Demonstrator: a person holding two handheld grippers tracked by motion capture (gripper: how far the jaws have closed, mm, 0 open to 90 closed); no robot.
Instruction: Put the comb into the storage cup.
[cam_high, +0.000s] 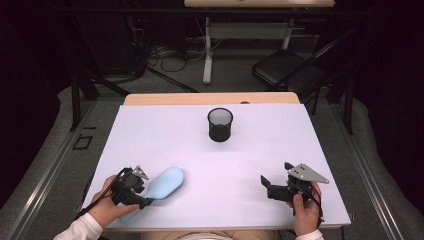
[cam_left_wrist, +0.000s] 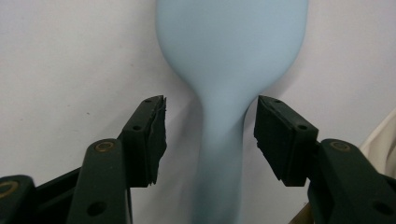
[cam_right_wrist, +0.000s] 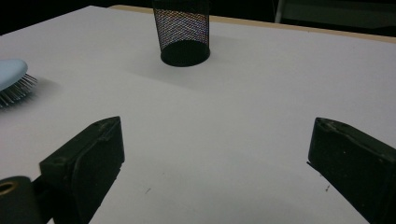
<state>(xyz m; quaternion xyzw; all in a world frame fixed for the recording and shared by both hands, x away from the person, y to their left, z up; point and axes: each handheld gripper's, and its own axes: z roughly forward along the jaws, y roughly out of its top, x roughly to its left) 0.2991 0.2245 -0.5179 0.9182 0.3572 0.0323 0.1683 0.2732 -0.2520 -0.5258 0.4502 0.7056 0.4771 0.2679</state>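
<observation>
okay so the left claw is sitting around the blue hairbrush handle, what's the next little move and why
Probably close the left claw the rest of the way. The hairbrush handle lies between its jaws, but a gap shows on each side, so the pads aren't pressing it yet. The brush rests bristles down on the table, so a firm grip should come before lifting.

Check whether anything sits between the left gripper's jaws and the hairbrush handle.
Nothing visible does. In the left gripper view the left gripper has a jaw on each side of the hairbrush handle, with bare table in the gaps; the pads are not yet touching it.
</observation>
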